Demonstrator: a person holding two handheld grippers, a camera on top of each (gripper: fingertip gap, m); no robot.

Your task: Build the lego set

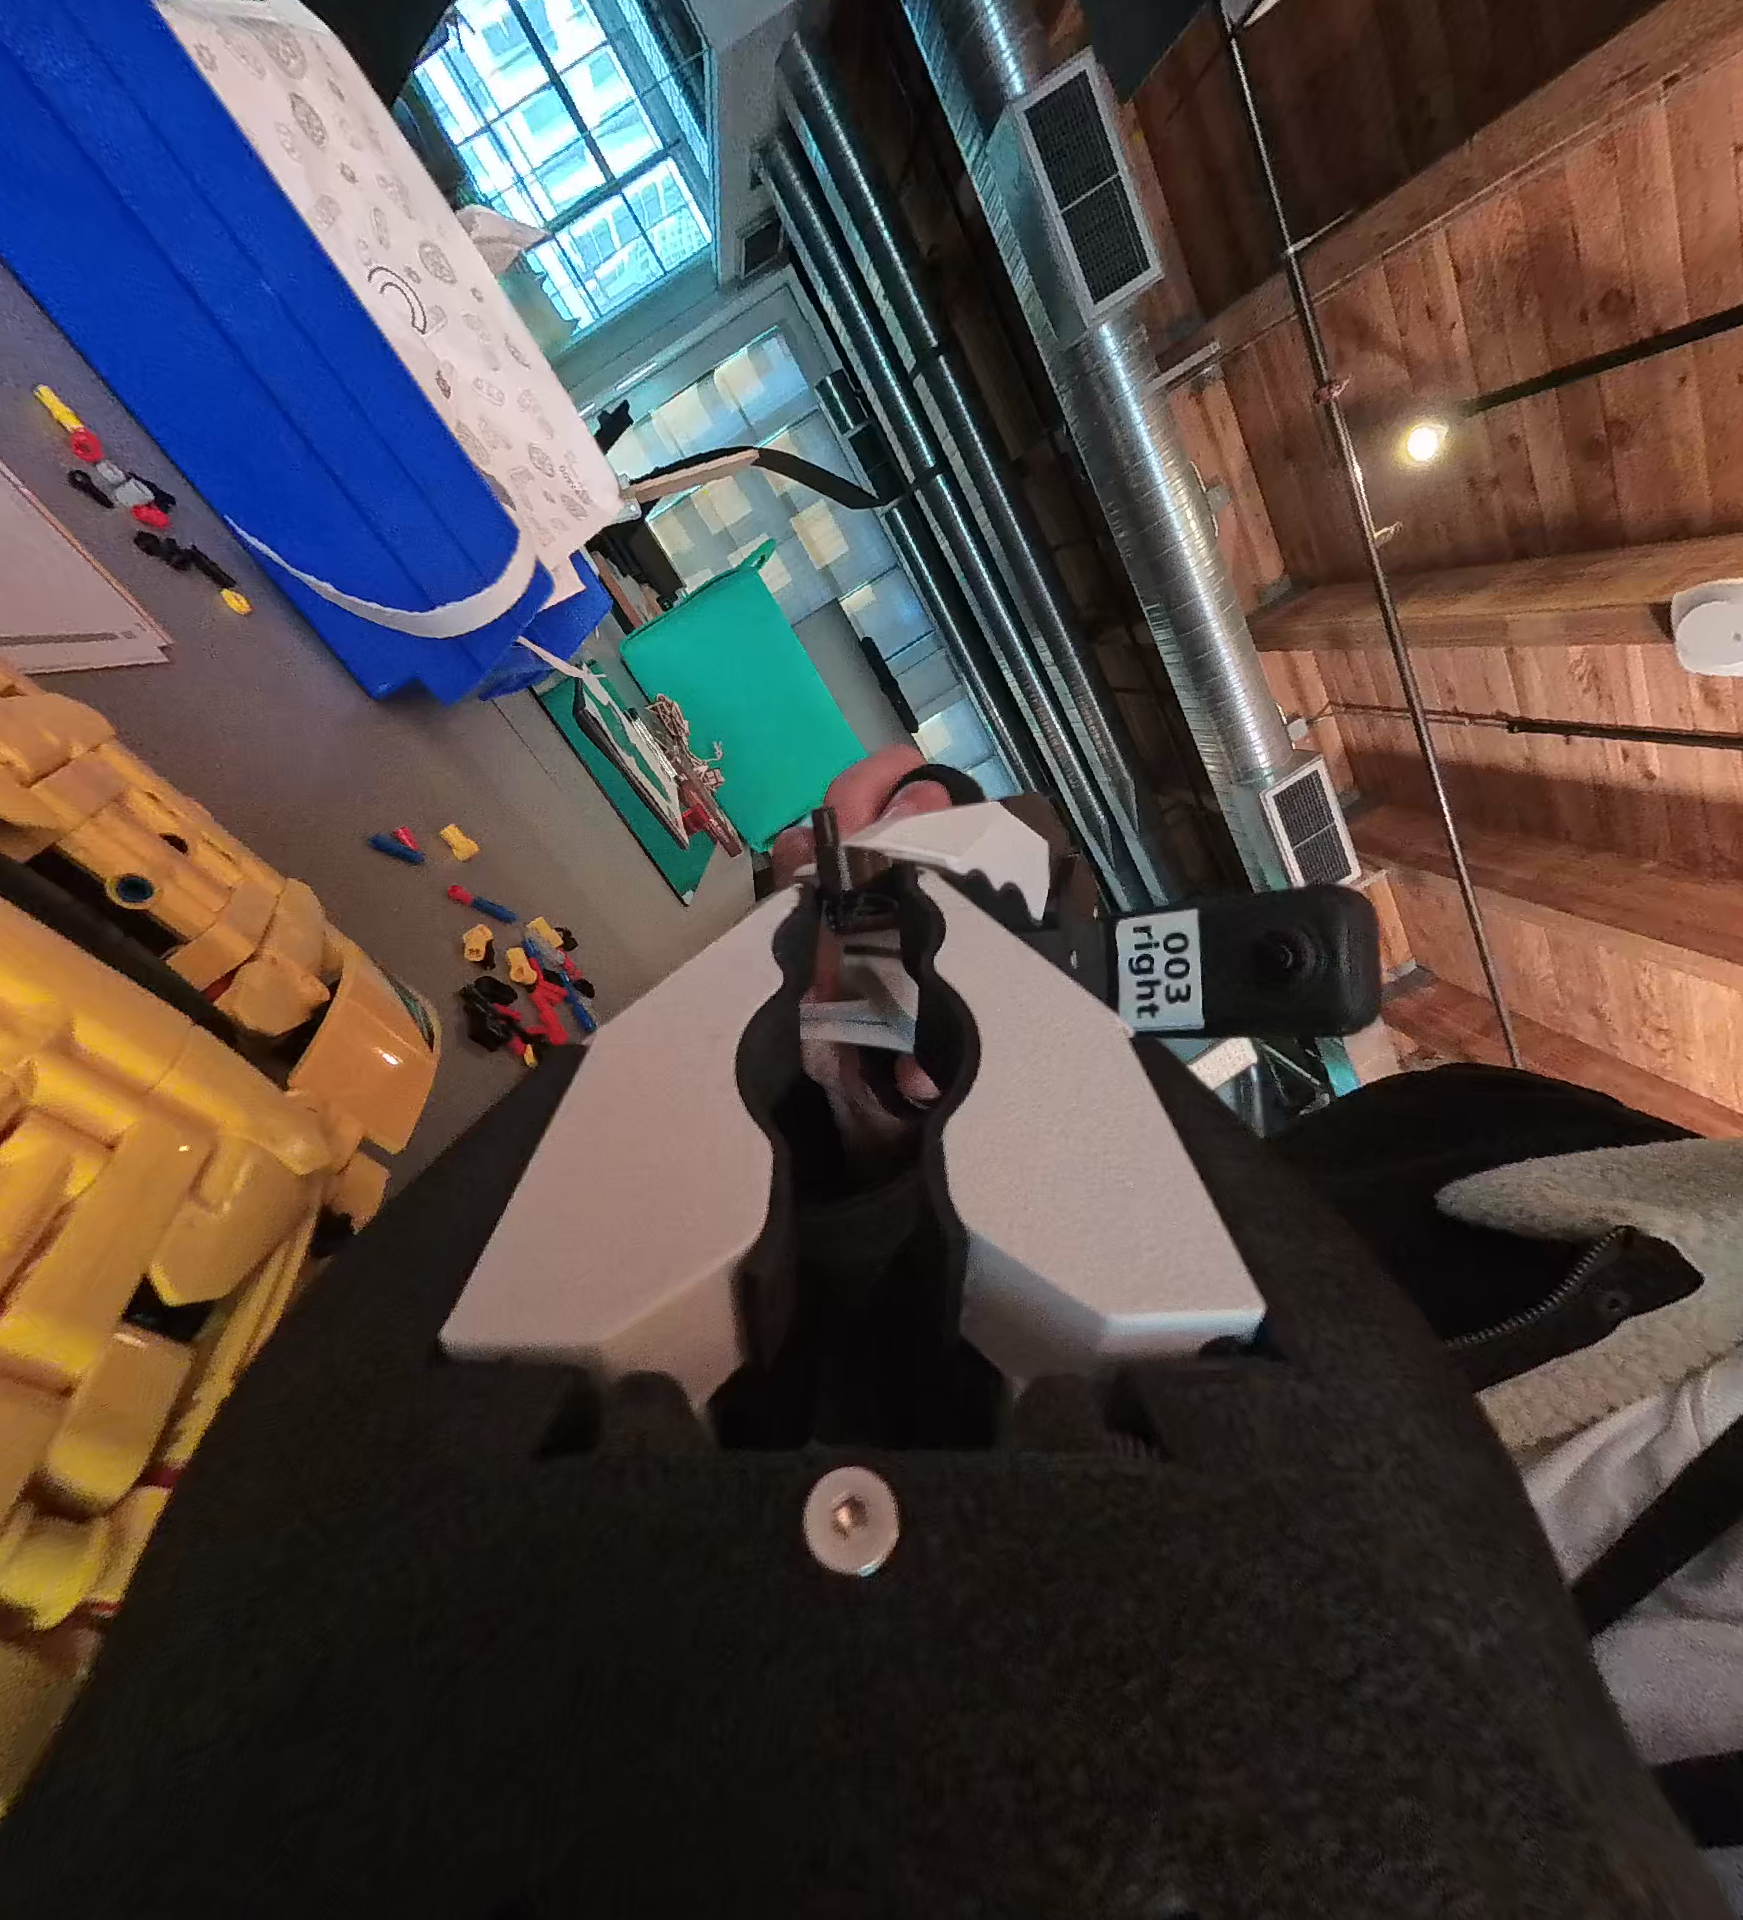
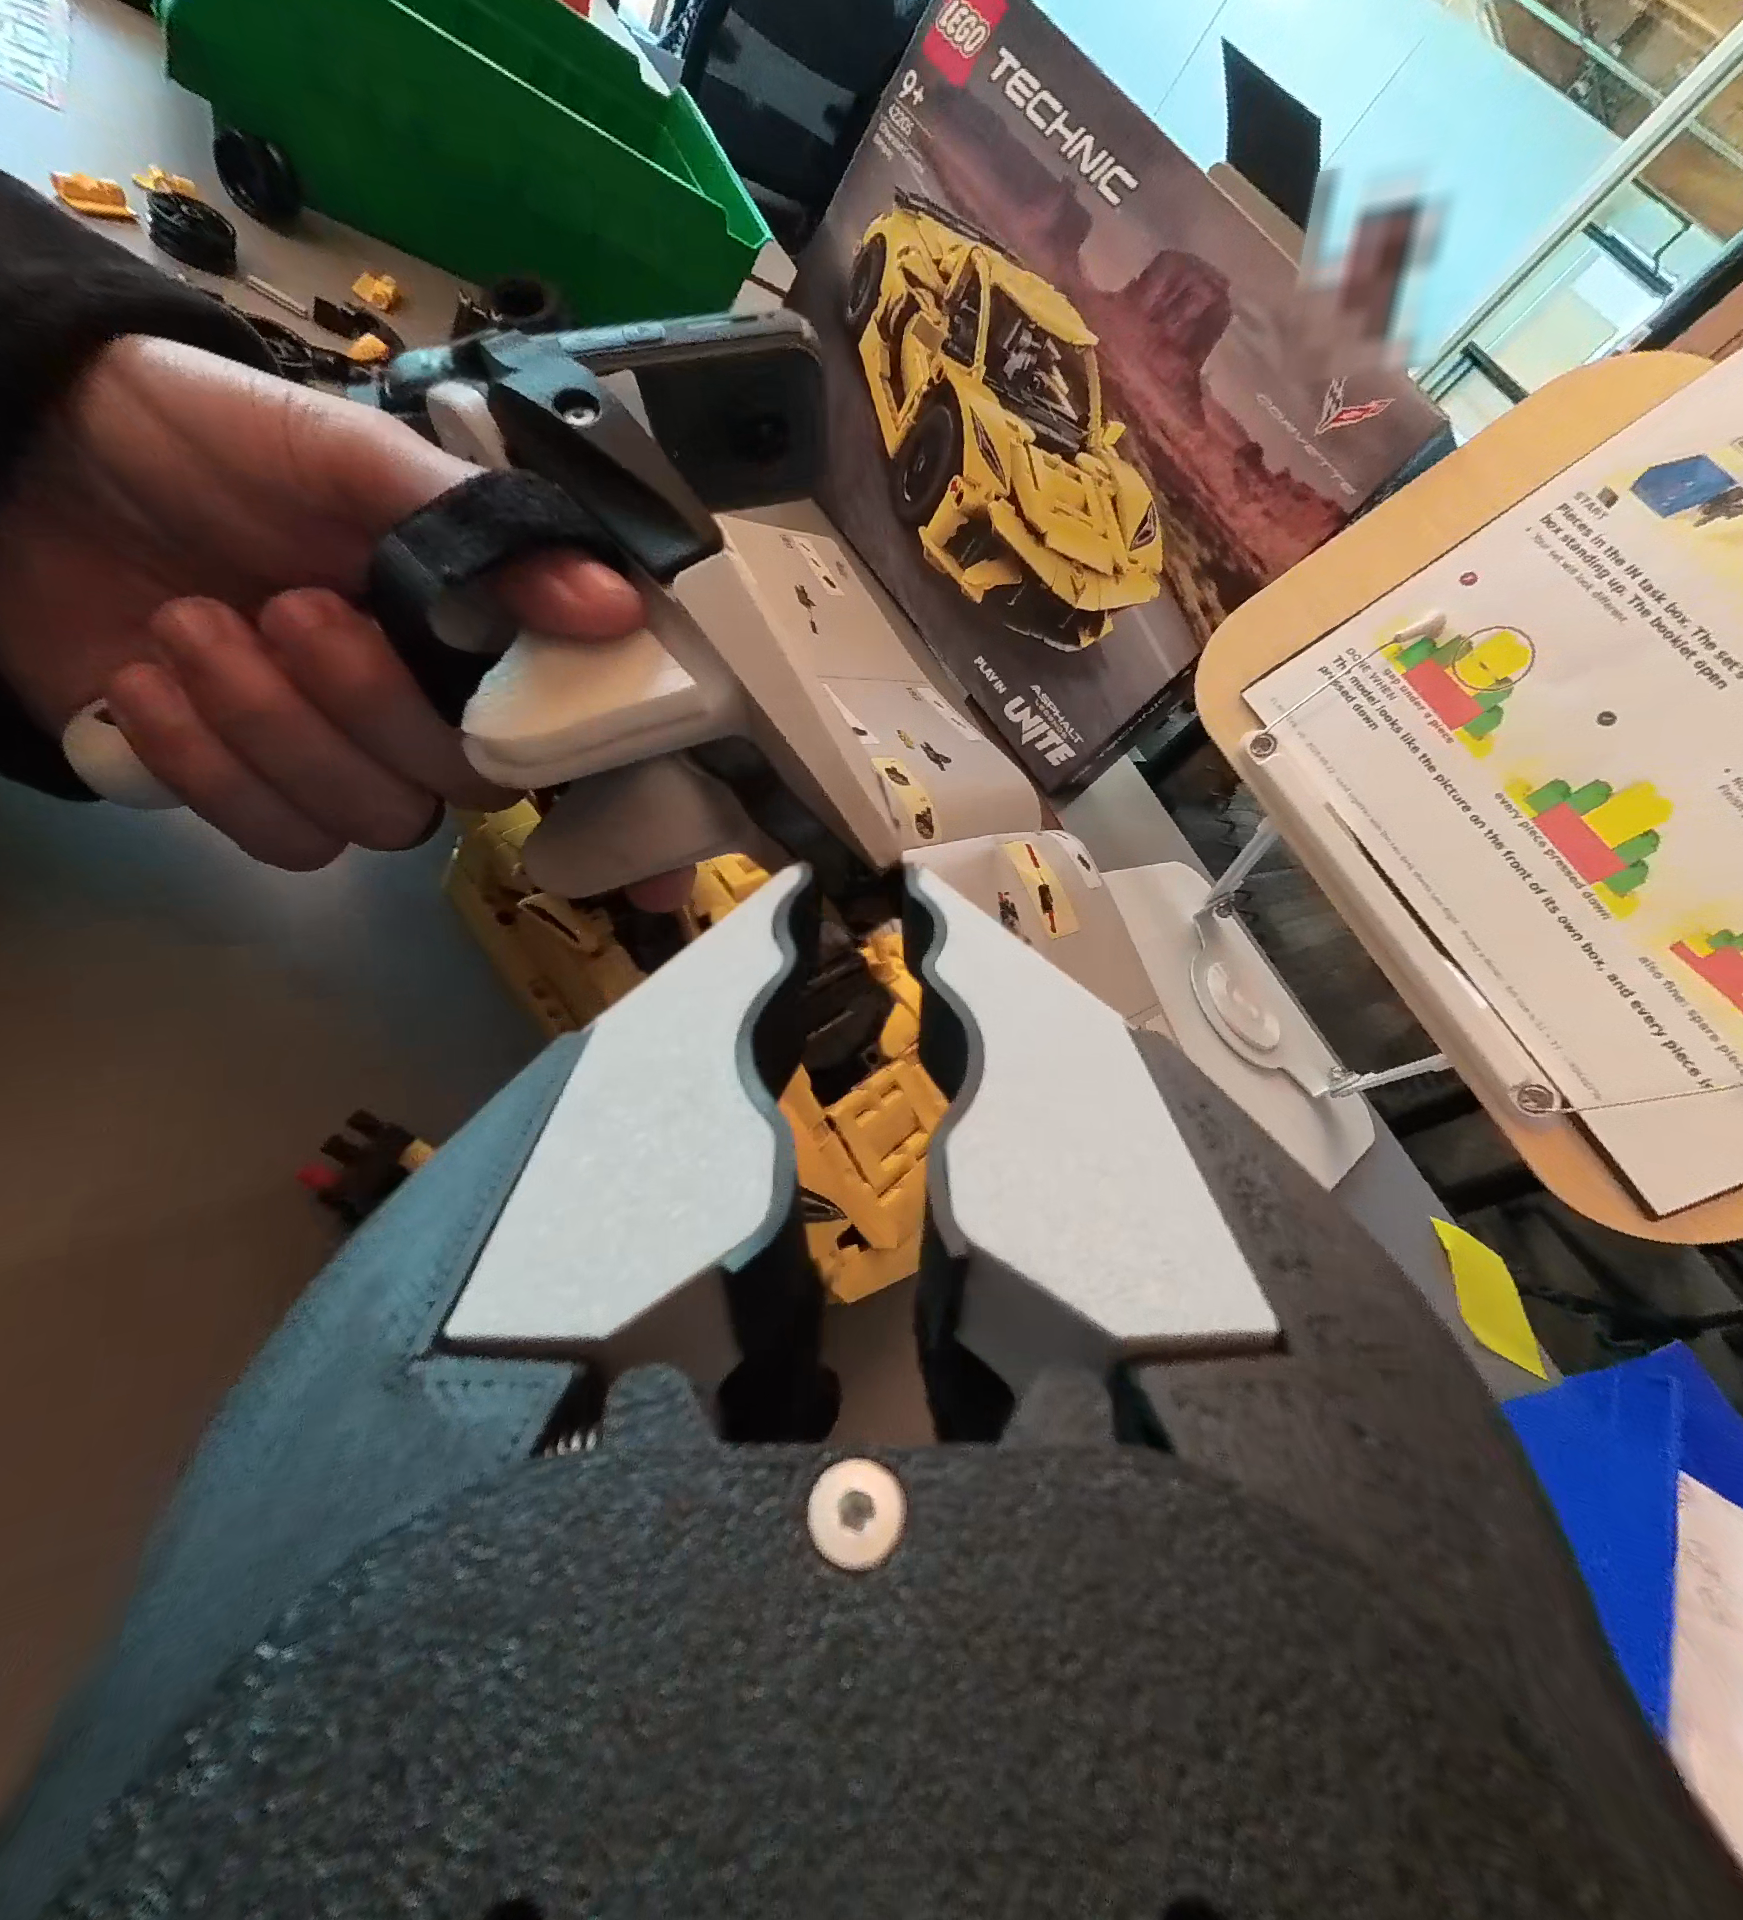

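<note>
Left wrist view: left gripper (image 1: 851,914) raised and tilted, fingers nearly closed at the tips on a small black piece (image 1: 831,868); right gripper (image 1: 960,847) meets it there, also at the piece. Whether the piece is truly clamped by either cannot be told. Yellow lego car (image 1: 119,1039) sits on the grey table (image 1: 347,748), loose pieces (image 1: 524,977) scattered beside it, blue bin (image 1: 223,312) further along.

Right wrist view: right gripper (image 2: 854,904) fingers narrowly parted, over the car (image 2: 867,1122). Set box (image 2: 1085,416) stands at the table's far edge, instruction board (image 2: 1532,790) beside it.
</note>
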